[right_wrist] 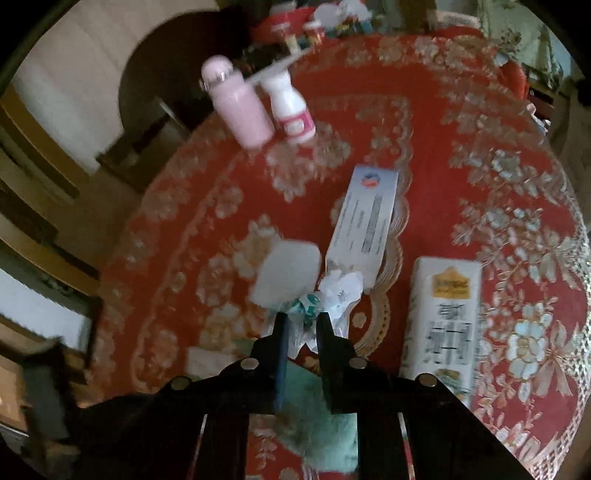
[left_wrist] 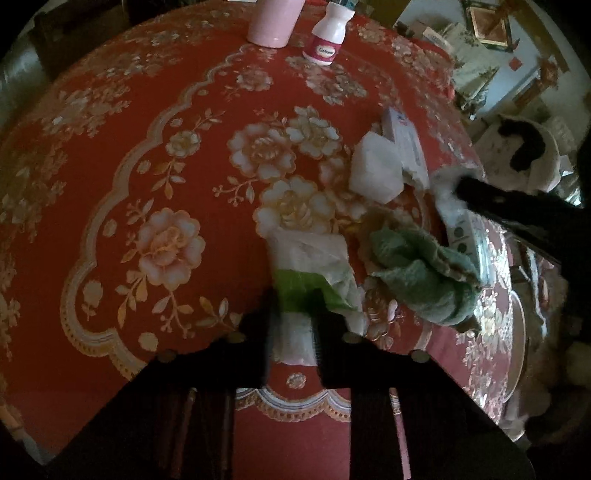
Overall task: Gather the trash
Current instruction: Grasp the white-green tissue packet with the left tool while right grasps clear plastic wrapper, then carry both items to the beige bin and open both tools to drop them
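Legible markings: few, mostly blurred.
White bottle (left_wrist: 327, 35): pink label, script unreadable. Tall carton (right_wrist: 445, 325): large Chinese characters under an orange emblem, too blurred to read.

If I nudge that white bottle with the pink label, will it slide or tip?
The white bottle stands upright, taller than wide with a narrow neck, so a high push would probably tip it. Being round, it might then roll toward the pink flask beside it. It looks like light plastic.
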Motion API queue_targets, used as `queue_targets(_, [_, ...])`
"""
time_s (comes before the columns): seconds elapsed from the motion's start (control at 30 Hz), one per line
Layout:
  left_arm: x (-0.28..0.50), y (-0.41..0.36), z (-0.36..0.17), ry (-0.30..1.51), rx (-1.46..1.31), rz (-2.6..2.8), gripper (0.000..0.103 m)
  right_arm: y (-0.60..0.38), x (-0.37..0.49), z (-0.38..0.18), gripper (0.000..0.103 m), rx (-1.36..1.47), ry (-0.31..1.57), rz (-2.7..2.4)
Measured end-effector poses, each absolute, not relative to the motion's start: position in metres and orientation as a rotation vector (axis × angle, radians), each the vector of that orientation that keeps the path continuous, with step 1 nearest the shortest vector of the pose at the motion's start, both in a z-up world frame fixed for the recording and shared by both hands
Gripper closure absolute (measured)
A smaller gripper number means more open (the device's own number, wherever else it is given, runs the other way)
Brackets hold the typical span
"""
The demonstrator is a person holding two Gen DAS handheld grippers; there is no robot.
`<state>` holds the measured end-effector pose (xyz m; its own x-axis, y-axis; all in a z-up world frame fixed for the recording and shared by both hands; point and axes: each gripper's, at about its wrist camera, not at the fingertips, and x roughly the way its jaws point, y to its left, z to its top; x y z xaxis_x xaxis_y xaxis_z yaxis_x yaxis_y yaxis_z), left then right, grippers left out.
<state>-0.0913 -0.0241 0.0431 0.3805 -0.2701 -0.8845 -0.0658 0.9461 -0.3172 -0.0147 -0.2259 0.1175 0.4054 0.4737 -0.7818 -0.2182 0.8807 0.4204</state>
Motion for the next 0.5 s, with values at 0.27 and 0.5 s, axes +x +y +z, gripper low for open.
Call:
queue_targets(0.27, [-0.093,-0.026,0.075,1.133,-0.307,-0.192,0.098,-0.263,-0.042,0.142,0.089,0.340,1.026,0.448])
queue_targets(0.5, [-0.092,-0.054,0.113,1.076,-0.288,-0.294,0.098,-0.313,-0.067,0.144,0.089,0.381,1.009,0.359])
